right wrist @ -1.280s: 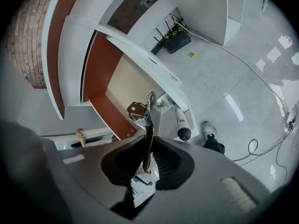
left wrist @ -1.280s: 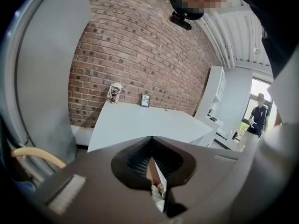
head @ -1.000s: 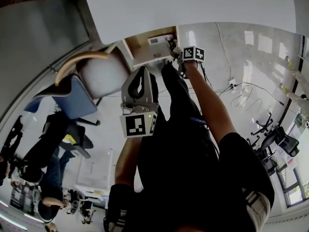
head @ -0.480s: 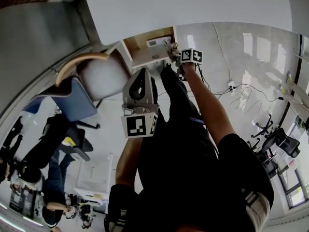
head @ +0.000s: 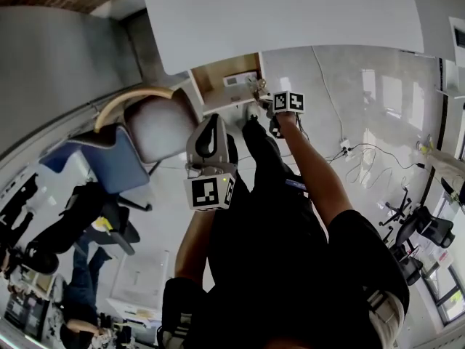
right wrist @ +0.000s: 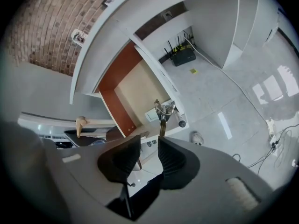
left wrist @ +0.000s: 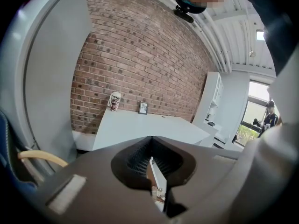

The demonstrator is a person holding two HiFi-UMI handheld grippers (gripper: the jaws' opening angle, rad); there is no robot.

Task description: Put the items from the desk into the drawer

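Under the white desk (head: pixel 290 13) the drawer (head: pixel 216 70) stands pulled out, its pale wooden bottom (right wrist: pixel 135 92) showing. A white flat item (right wrist: pixel 152 116) lies near its front. Beside that item sit a metal pronged object (right wrist: pixel 164 110) and a small cylinder with a dark end (right wrist: pixel 180 122). My right gripper (right wrist: pixel 148 143) hangs just above that front corner and points steeply down. Its jaws have just been opening and nothing is between them. In the head view the right gripper (head: pixel 264 97) sits at the drawer's right corner. My left gripper (head: pixel 212 122) is held lower, away from the drawer, shut and empty (left wrist: pixel 150 141).
A chair with a curved wooden back (head: pixel 142 115) and a blue chair (head: pixel 102 158) stand left of the drawer. A router (right wrist: pixel 183 56) and cables (head: pixel 363 140) lie on the floor. A cup (left wrist: pixel 114 101) and picture frame (left wrist: pixel 143 107) stand on the desk by the brick wall.
The right gripper's jaws have spread apart and it has lifted slightly off the drawer's front corner. The left gripper has risen a little, still shut. The head view has shifted.
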